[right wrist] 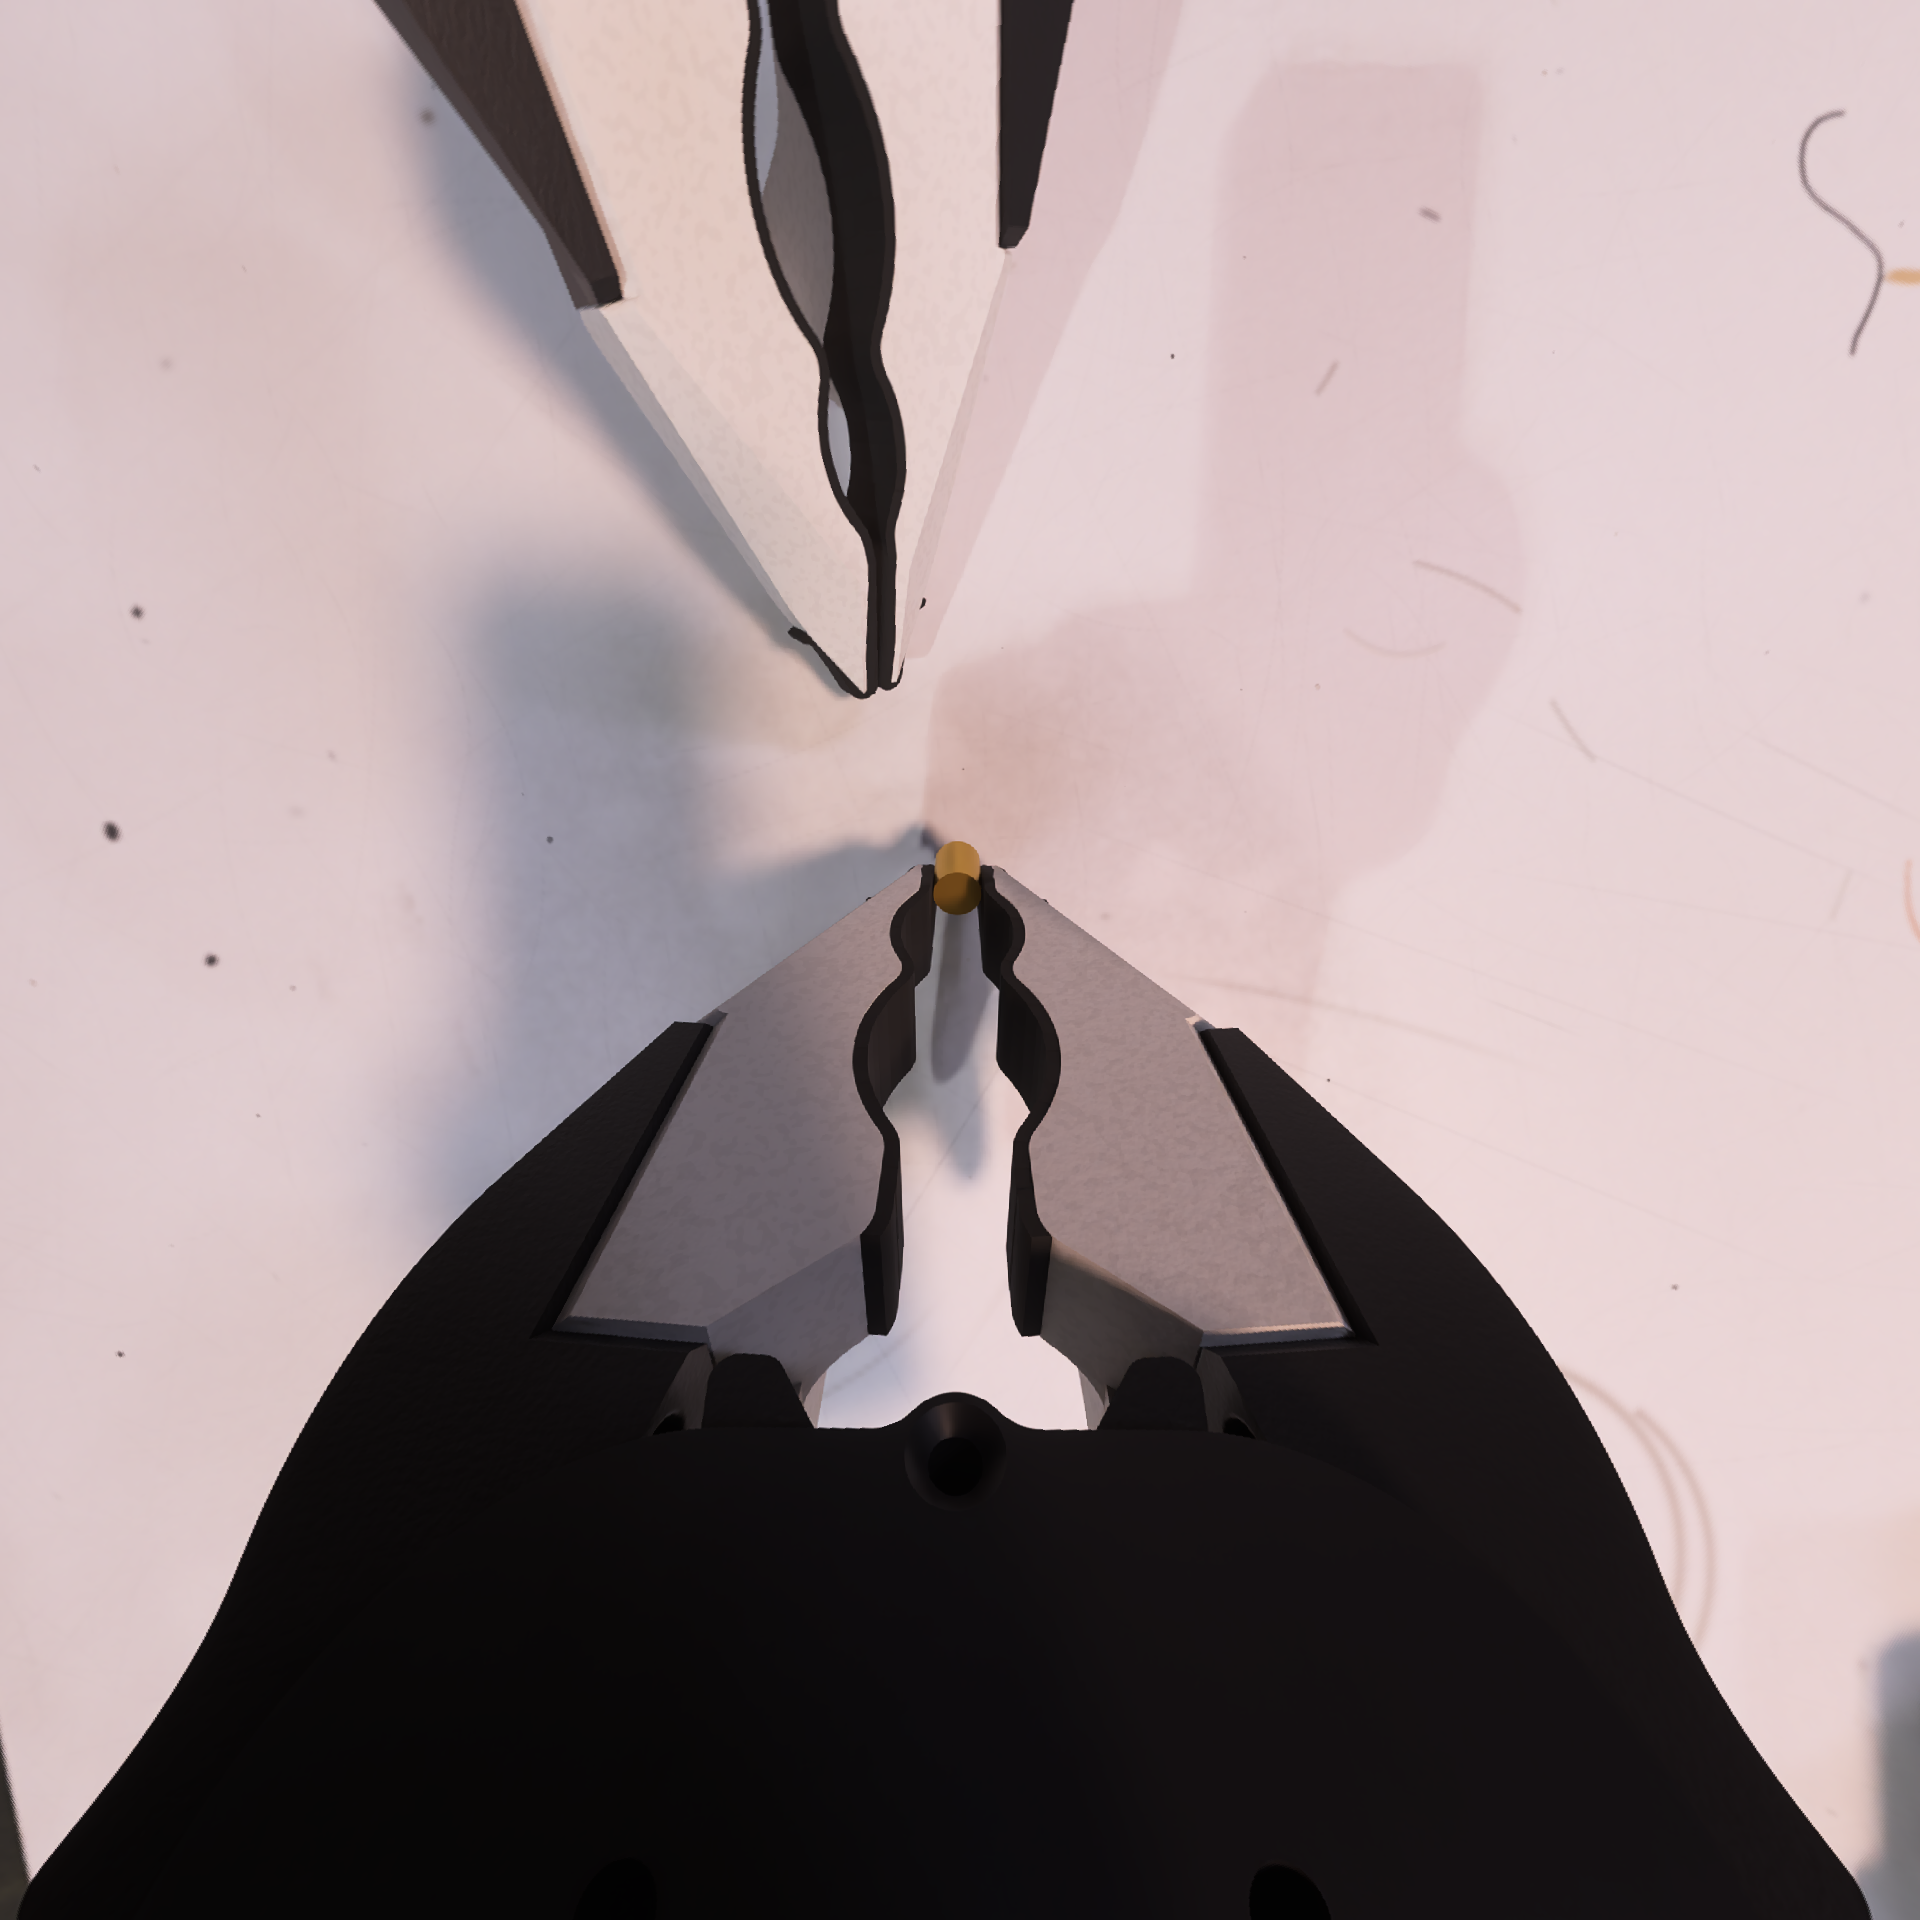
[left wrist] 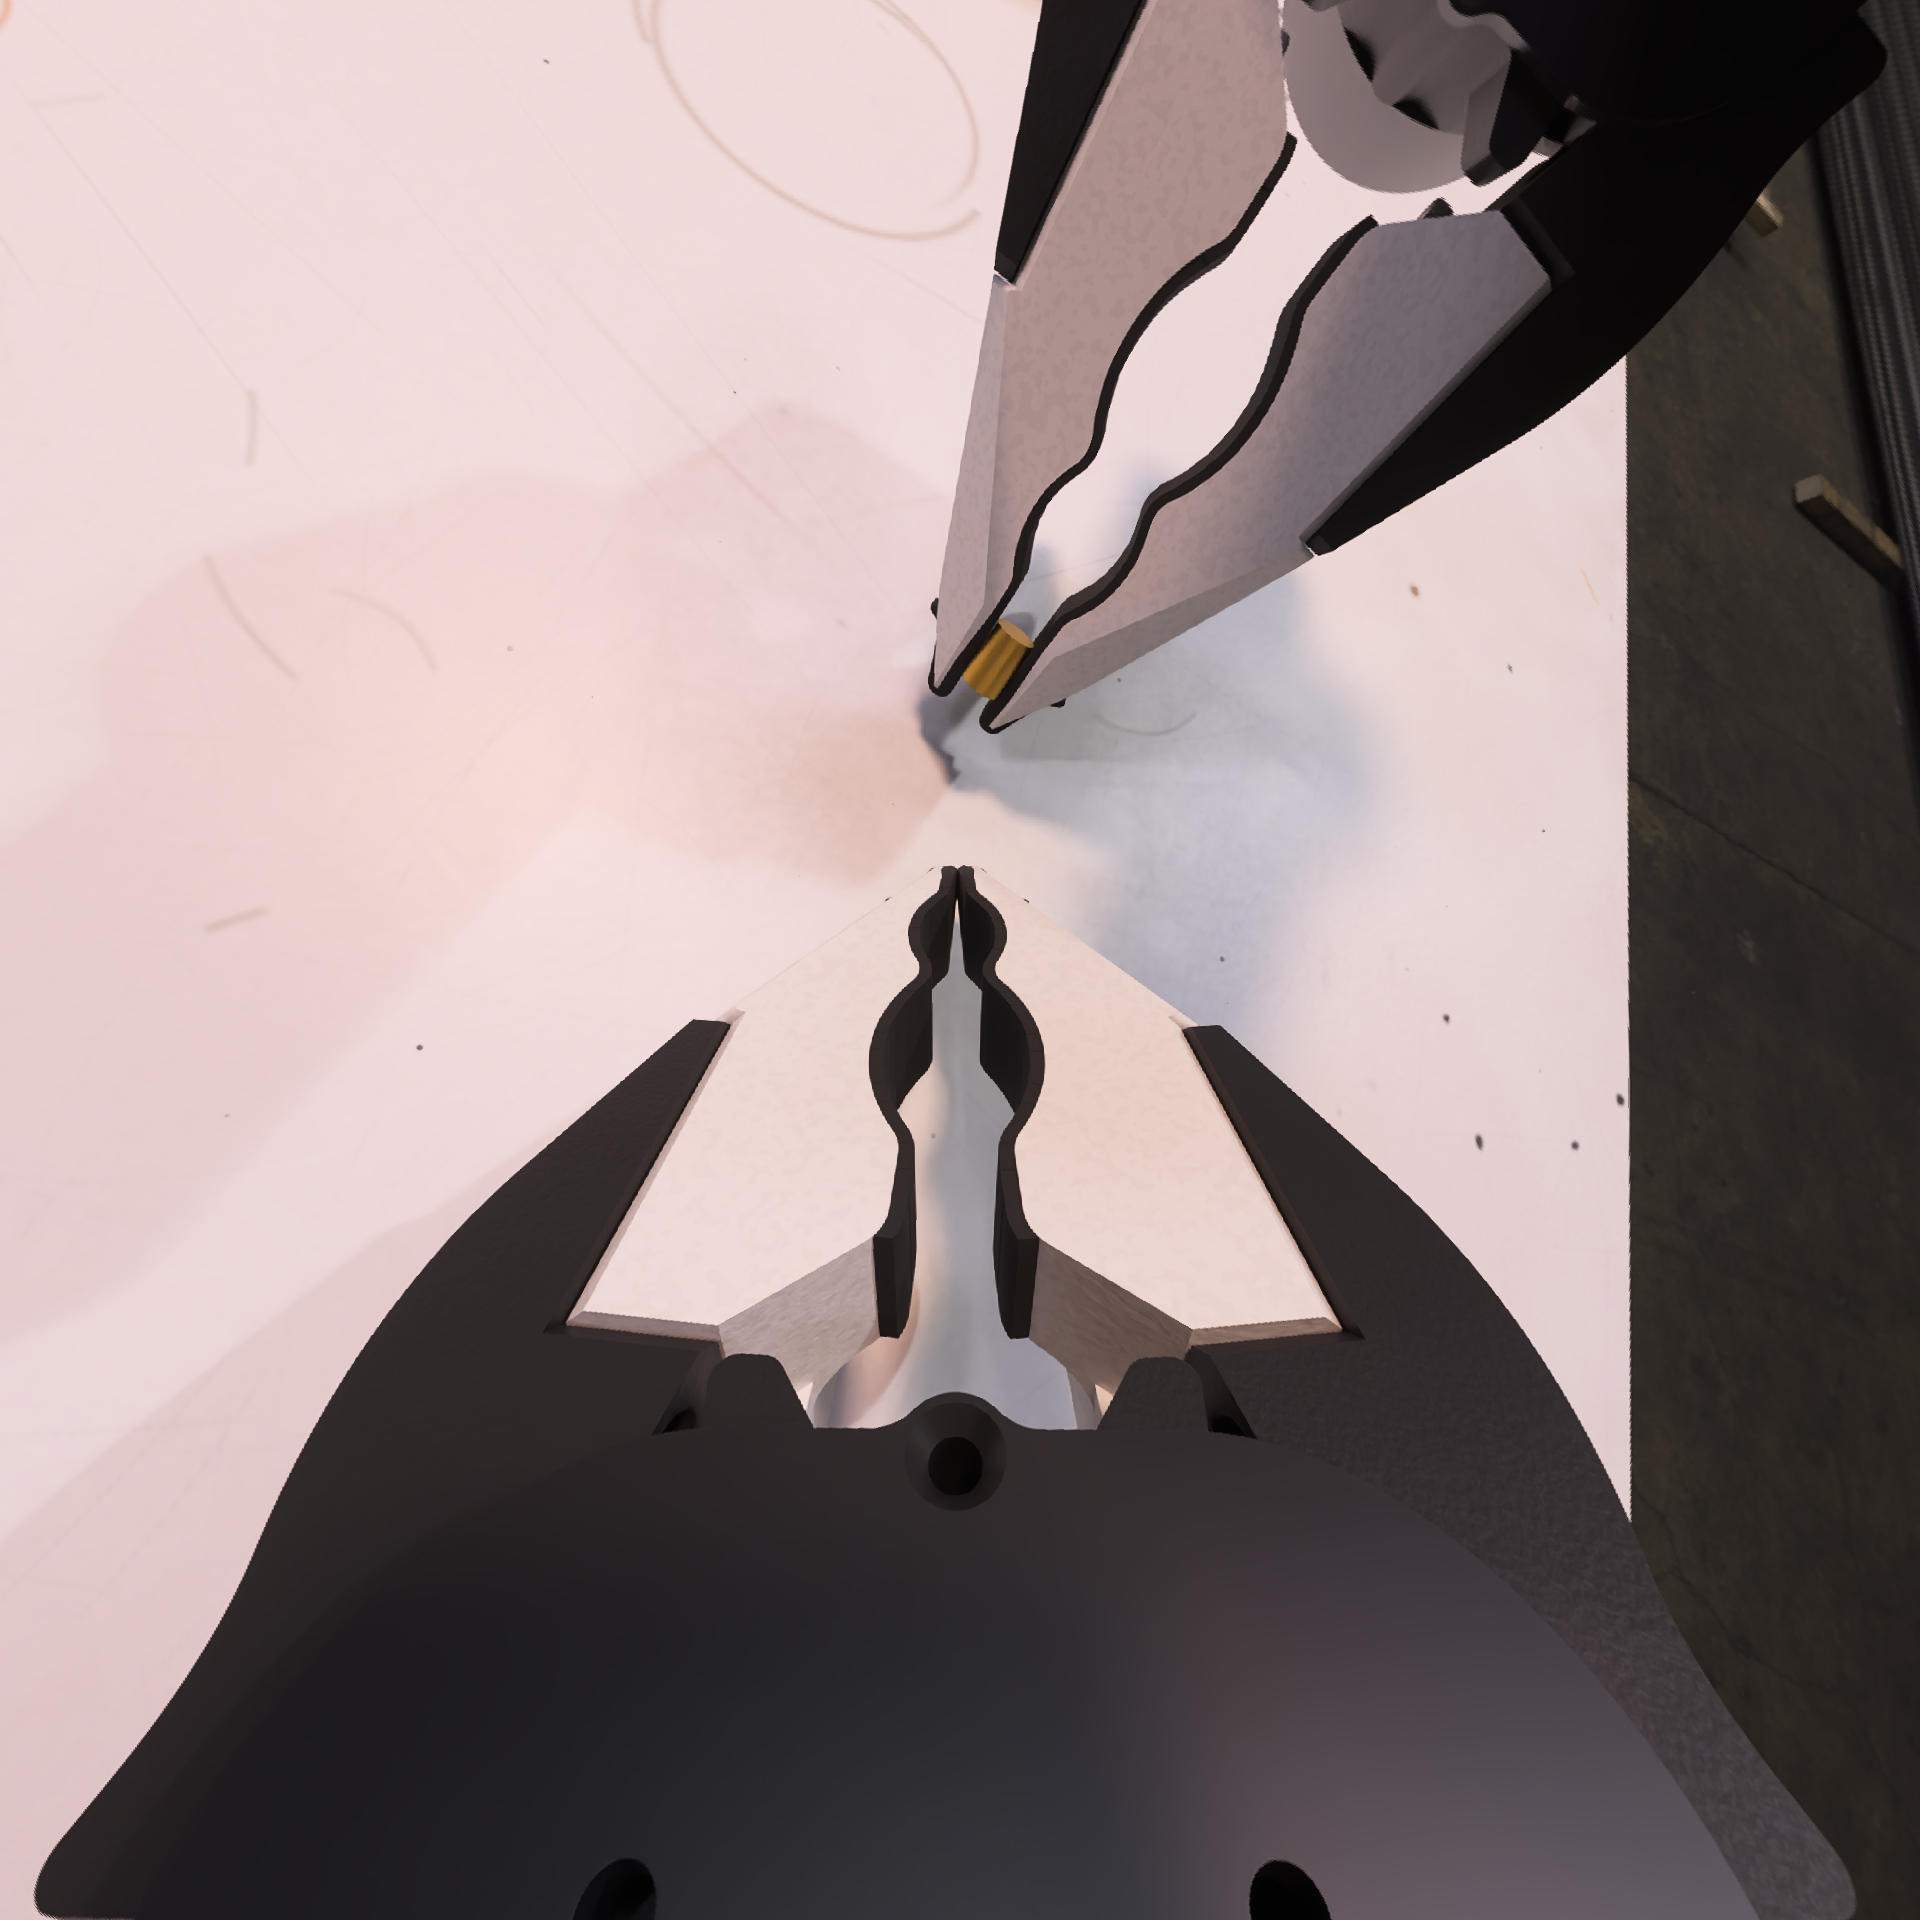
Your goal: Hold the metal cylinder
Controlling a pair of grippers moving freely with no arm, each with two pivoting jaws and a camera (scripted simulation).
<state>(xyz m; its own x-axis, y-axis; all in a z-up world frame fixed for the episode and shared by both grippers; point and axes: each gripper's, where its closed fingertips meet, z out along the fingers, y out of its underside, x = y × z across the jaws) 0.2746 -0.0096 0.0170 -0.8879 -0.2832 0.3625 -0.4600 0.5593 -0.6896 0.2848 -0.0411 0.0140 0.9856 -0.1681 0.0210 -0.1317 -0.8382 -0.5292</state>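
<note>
The metal cylinder (right wrist: 956,879) is small, short and gold-coloured. My right gripper (right wrist: 957,885) is shut on it at the very fingertips and holds it a little above the white table. In the left wrist view the same cylinder (left wrist: 995,659) shows pinched between the right gripper's tips (left wrist: 968,707), which come in from the upper right. My left gripper (left wrist: 957,875) is shut and empty, its tips a short way in front of the cylinder. It also shows in the right wrist view (right wrist: 871,681), pointing down from the top, tips closed together.
The white table (left wrist: 416,727) carries faint scratches and small dark specks. Its right edge (left wrist: 1626,935) drops to a dark floor with metal bars (left wrist: 1860,540). Both grippers cast shadows on the table around the cylinder.
</note>
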